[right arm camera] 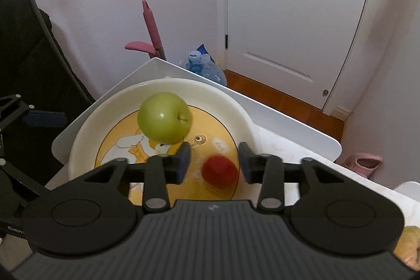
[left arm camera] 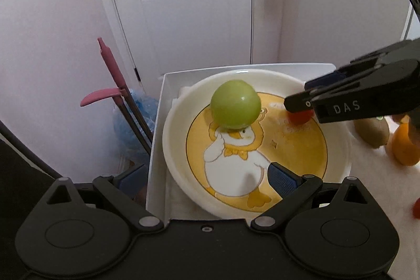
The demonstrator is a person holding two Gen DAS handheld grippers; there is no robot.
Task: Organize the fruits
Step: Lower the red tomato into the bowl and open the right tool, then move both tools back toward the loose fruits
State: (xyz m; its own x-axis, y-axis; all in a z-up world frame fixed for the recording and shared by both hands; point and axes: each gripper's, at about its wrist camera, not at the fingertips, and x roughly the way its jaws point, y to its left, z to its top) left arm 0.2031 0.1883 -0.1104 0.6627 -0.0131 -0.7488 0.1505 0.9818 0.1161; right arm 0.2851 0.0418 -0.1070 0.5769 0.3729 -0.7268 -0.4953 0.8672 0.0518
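A green apple (left arm camera: 235,104) (right arm camera: 164,116) rests in a cream plate (left arm camera: 173,148) (right arm camera: 86,127) with a duck drawing. A small red fruit (right arm camera: 220,171) (left arm camera: 300,117), blurred, lies on the plate's right part between the fingers of my right gripper (right arm camera: 214,159) (left arm camera: 299,102). Its blue pads (right arm camera: 183,159) stand apart from the fruit, so the gripper is open. My left gripper (left arm camera: 202,173) is wide open and holds nothing. One of its fingers hangs over the plate's near rim, the other outside the tray's left wall.
The plate sits in a white tray (left arm camera: 157,148) (right arm camera: 288,120). A kiwi (left arm camera: 371,131), an orange (left arm camera: 405,148) and another red fruit (left arm camera: 416,209) lie on the table to the right. A water jug (right arm camera: 207,70) and a pink-handled tool (left arm camera: 110,72) stand past the tray's far edge.
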